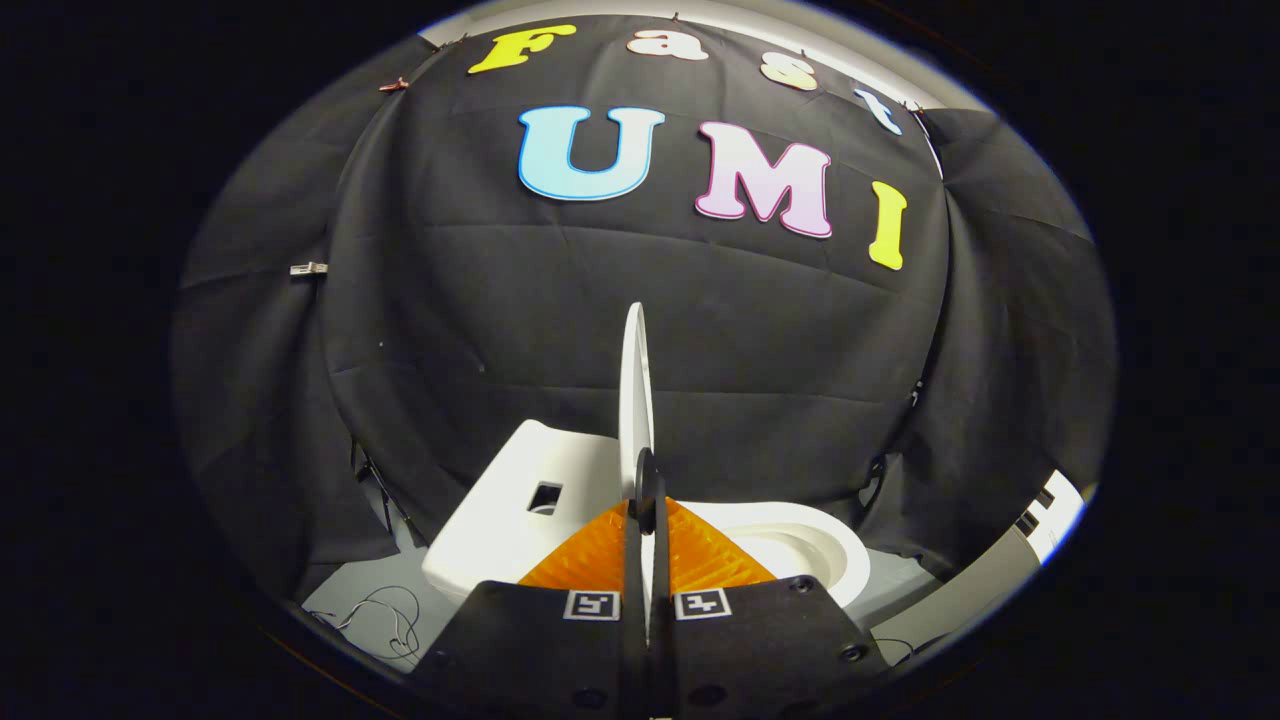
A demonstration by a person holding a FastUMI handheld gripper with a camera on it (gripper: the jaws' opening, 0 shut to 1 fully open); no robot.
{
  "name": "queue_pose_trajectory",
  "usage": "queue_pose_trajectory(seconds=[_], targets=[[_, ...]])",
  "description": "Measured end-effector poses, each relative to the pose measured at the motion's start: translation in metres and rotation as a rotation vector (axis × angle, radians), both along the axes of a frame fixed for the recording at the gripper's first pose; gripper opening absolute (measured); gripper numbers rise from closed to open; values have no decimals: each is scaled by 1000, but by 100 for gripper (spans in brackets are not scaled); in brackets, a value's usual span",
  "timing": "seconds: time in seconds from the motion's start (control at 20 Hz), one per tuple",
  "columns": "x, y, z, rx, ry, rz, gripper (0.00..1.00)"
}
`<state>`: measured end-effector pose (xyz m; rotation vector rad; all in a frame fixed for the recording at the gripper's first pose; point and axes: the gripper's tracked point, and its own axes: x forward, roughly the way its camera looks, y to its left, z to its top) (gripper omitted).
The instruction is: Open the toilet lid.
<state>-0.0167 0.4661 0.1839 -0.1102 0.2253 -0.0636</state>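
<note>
Lid position: the toilet lid point(635, 385) stands on edge, upright, rising straight ahead from between the fingertips; it is seen edge-on as a thin white blade against the booth's dark cloth wall point(480, 300).
Gripper state: the gripper point(645, 500) is closed on the lid's rim, both fingers pinching the thin edge from either side, with almost no gap between them.
Toilet body: the bowl point(800, 550) with its open seat ring lies to the right of the fingers, and the white tank point(510, 500) sits to the left, both just beyond them.
Progress: judged from its upright stance, the lid looks raised most or all of the way; whether it leans on the tank cannot be told.
Stiffness: the lid appears a rigid moulded plastic plate, thin and probably light, so it should swing on its hinge without bending.
Surface: its gloss suggests a slippery face; a pinch may slide if pulled sideways.
Hold point: the free rim opposite the hinge seems best, giving the longest lever.
Risk: let go short of balance, it may drop back onto the bowl.
Other items: loose cables point(385, 615) lie on the floor left of the tank.
</note>
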Motion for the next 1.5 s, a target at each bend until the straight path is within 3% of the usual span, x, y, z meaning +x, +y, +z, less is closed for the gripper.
queue_pose_trajectory(seconds=[0.35,1.2,1.35,1.5], targets=[[-4,26,-31,17,59,52,6],[-2,29,-27,13,44,75,6],[-3,30,-32,25,65,92,24],[-4,31,-34,10,69,102,54]])
